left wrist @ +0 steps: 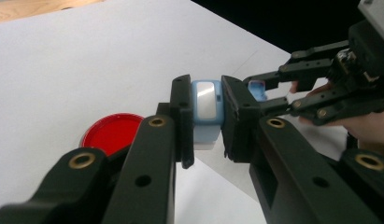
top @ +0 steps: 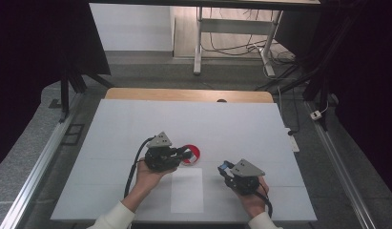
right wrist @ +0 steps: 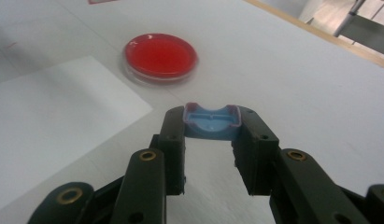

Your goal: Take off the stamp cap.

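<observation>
Care matters here: we keep the left claw [left wrist: 207,116] clamped on the light-blue case [left wrist: 206,105] and the right claw [right wrist: 211,128] clamped on its blue cap [right wrist: 212,121], both held above the middle of the counter [top: 136,124], and draw them apart level. The red petri dish [right wrist: 160,57] sits just beyond the left claw; a white sheet [top: 186,190] lies near the front edge between our hands.

Red dish [top: 192,153]: we see it half hidden behind the left gripper [top: 184,153]. Blue box [left wrist: 207,103]: sides covered by jaws.
</observation>
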A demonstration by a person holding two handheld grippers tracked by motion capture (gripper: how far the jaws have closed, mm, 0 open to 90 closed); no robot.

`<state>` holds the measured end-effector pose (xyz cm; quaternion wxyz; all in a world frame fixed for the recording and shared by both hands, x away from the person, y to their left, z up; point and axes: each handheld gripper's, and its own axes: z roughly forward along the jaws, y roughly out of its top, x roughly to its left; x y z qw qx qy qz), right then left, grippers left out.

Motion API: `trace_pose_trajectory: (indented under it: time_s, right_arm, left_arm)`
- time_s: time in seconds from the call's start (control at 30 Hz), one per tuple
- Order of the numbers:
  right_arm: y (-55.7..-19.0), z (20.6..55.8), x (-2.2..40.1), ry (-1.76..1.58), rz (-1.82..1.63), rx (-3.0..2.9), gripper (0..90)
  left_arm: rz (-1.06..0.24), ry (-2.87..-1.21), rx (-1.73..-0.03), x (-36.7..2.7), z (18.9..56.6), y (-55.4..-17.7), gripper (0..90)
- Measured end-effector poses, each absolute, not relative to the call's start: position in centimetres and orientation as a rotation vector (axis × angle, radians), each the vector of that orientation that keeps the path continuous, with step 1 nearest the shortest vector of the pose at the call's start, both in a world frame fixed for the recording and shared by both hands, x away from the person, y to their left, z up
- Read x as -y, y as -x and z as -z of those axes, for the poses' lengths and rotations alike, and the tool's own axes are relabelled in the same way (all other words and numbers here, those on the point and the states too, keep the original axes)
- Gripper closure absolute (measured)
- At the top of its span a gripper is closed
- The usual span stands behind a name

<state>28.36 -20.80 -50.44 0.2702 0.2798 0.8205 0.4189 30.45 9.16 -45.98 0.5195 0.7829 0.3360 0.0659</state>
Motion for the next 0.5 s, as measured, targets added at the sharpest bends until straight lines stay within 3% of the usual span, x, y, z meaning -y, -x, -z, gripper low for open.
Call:
trace_pose_trajectory:
  time_s: [0.5]
  right_arm:
    - [-26.8,50.0,26.7,-0.84,-1.097,-2.122,65.0]
  left_arm:
    - [-0.174,-1.871,-0.797,-9.4,45.5,-30.3,75.8]
